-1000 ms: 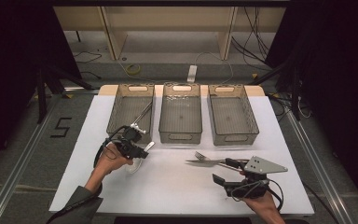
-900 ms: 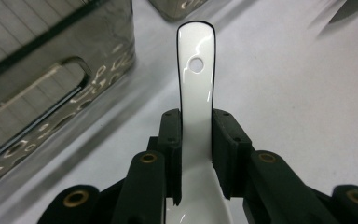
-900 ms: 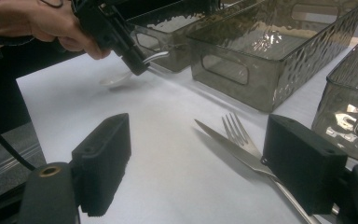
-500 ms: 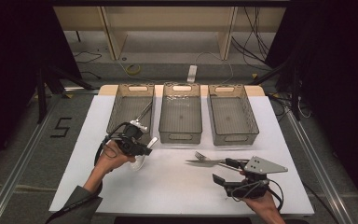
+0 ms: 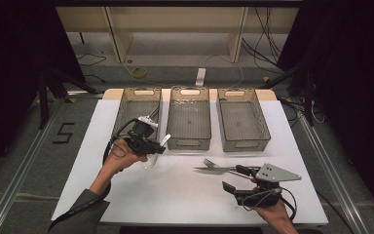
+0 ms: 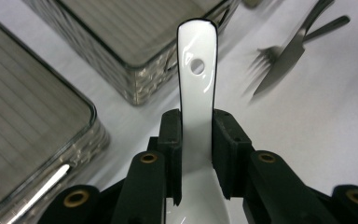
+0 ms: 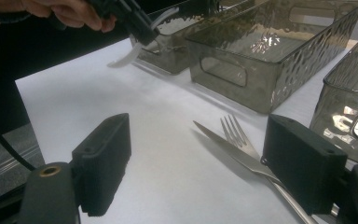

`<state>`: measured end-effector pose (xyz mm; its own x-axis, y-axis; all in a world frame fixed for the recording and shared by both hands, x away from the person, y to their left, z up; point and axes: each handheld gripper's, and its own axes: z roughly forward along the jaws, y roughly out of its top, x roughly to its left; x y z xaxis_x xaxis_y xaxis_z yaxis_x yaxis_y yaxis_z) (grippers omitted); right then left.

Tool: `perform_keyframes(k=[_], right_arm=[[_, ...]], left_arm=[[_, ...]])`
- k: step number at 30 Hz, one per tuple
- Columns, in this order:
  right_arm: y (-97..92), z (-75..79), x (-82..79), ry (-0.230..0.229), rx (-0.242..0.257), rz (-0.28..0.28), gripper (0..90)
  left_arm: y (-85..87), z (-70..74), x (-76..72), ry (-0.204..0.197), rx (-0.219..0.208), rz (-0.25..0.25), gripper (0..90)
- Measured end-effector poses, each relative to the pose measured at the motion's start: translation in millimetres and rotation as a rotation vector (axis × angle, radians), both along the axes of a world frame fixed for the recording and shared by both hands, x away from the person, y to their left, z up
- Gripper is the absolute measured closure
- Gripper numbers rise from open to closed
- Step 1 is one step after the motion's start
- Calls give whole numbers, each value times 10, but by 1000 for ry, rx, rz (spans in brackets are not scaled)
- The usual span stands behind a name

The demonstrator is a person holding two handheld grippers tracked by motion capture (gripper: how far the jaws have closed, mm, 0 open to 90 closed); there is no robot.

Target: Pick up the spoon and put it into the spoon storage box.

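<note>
A "5" (image 5: 65,132) marks the floor left of the table (image 5: 175,195); left gripper (image 6: 196,154) clamps the spoon (image 6: 196,79), its bowl hidden, right gripper (image 7: 200,158) gapes wide.

One mark can be read: a large black numeral "5" (image 5: 64,132) on the grey floor (image 5: 29,161), at about nine o'clock from the white rectangular table top (image 5: 185,195) in the high view, just outside its left edge. No lettering, brand or label can be read on anything else shown in these views.
</note>
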<state>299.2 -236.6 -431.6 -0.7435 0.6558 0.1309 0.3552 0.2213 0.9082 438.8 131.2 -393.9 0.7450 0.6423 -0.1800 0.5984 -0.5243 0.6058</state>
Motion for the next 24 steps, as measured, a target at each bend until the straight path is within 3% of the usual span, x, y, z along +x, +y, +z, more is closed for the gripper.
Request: perform_keyframes(k=[7,15,24], right_arm=[[8,-7,9,1,-2,-1,243],[1,-7,10,1,1,-2,242],[-6,-5,7,1,3,-1,243]], left_arm=[[-78,171,106,-39,-32,4,741],[-187,386,244,-75,-27,11,741],[-287,445,405,-84,-21,24,741]])
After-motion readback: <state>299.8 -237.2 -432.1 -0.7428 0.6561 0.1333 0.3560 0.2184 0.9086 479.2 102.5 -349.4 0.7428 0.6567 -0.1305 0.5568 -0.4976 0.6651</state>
